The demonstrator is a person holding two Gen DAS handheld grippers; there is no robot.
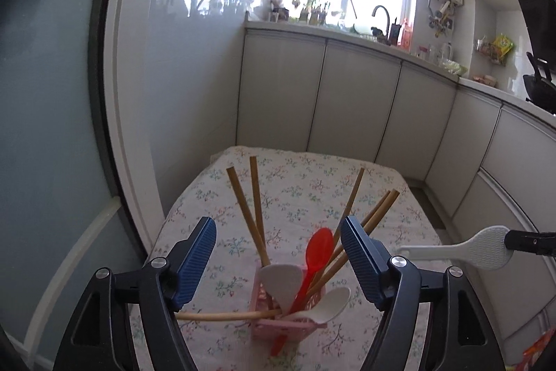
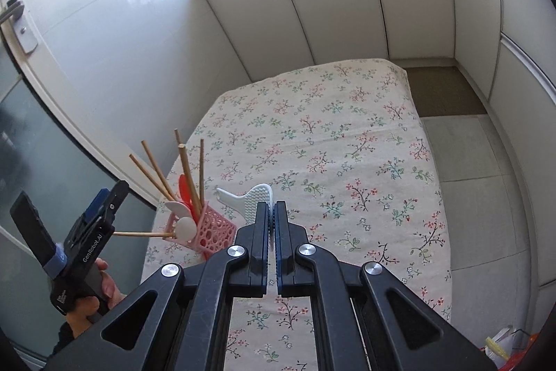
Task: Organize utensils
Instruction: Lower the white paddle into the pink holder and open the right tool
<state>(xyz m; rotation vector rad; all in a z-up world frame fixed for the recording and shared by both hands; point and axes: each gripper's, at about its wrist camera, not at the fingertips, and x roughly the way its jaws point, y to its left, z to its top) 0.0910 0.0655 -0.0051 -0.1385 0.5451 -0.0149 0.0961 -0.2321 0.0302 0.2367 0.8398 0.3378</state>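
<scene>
- Left claw (image 1: 278, 252): jaws wide apart, gripping nothing; hovers just above the pink basket (image 1: 286, 324).
- Pink basket sits on the floral-cloth surface (image 2: 347, 134) near its left edge; holds wooden chopsticks (image 1: 255, 200), a red spoon (image 1: 314, 258) & white spoons (image 1: 281, 280); one chopstick lies nearly flat, sticking out left.
- Right claw (image 2: 271, 218): jaws together, clamped on the white rice paddle (image 2: 250, 197) by its scoop end; handle points left toward the basket; paddle in the air, right of basket.
</scene>
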